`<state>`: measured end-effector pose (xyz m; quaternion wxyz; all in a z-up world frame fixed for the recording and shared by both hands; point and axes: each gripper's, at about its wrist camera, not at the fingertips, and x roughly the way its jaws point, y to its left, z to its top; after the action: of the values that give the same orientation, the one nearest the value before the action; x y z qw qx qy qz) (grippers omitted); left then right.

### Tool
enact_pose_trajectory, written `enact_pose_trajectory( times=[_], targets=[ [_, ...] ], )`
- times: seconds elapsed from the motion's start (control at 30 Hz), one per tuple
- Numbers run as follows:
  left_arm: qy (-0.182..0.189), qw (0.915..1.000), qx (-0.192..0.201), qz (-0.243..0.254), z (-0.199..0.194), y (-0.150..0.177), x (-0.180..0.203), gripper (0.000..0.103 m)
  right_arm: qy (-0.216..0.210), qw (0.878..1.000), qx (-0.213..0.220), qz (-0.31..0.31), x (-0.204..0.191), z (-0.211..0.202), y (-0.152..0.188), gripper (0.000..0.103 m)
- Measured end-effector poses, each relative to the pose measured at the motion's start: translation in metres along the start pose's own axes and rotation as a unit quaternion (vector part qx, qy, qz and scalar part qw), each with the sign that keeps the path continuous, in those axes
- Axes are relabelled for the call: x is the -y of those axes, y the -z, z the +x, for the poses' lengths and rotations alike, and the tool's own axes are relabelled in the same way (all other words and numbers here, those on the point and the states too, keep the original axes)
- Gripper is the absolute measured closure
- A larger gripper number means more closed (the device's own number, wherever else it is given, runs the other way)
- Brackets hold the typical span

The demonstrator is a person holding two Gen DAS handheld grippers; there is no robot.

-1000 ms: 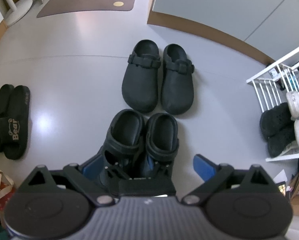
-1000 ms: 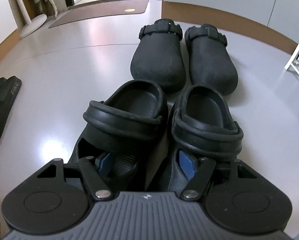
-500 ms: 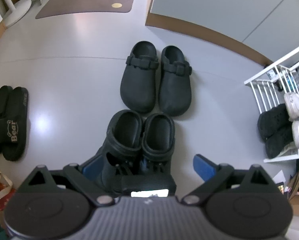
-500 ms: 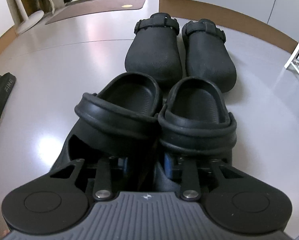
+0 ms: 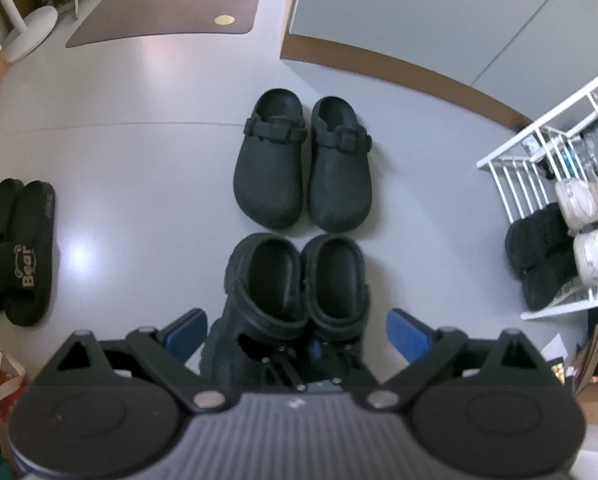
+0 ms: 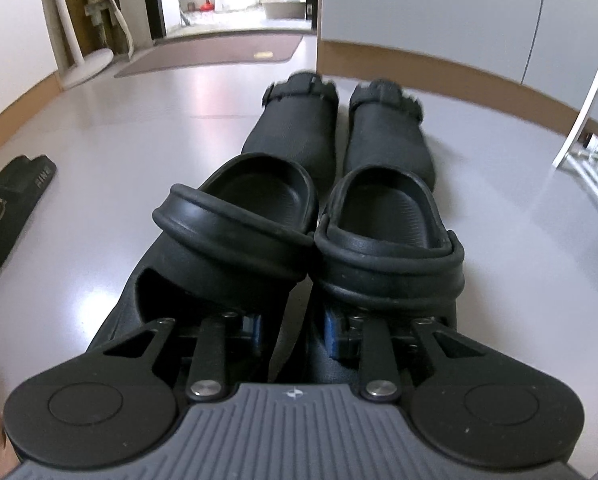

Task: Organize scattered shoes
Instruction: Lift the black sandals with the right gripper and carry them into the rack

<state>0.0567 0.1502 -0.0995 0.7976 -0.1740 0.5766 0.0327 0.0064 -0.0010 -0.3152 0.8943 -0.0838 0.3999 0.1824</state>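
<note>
A pair of black strap clogs [image 6: 239, 200] lies heel-away in front of me, the two shoes pressed side by side. My right gripper [image 6: 293, 328] is shut on their adjoining inner walls, with its blue pads [image 6: 255, 328] tight against the rubber. From above, the same clogs [image 5: 267, 276] sit between the wide-apart blue fingertips [image 5: 187, 330] of my left gripper [image 5: 297, 332], which is open and touches nothing. Just beyond stands a neat pair of black buckle clogs [image 5: 267, 168], toes toward me.
Black "Bear" slides [image 5: 19, 248] lie at the left on the grey floor. A white shoe rack [image 5: 539, 152] at the right holds dark fuzzy shoes [image 5: 539, 252] and white sneakers [image 5: 587, 200]. A brown doormat [image 5: 171, 8] lies at the far doorway, and a cardboard box [image 5: 595, 360] sits at the lower right.
The right jaws closed from wide apart onto the strap clogs' inner walls, drawing the two shoes together. The right view then tipped up toward the doorway. The left gripper stayed open and nearly still.
</note>
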Motion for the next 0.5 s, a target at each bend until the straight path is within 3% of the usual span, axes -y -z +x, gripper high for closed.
enact_pose_trajectory(
  times=[0.27, 0.5],
  targets=[
    [0.02, 0.9992, 0.031, 0.015, -0.023, 0.006, 0.015, 0.005, 0.034, 0.998, 0.047, -0.004, 0.027, -0.052, -0.024, 0.072],
    [0.064, 0.9967, 0.042, 0.028, -0.04, 0.016, 0.039, 0.005, 0.064, 0.994, 0.088, 0.003, 0.05, -0.099, -0.037, 0.072]
  ],
)
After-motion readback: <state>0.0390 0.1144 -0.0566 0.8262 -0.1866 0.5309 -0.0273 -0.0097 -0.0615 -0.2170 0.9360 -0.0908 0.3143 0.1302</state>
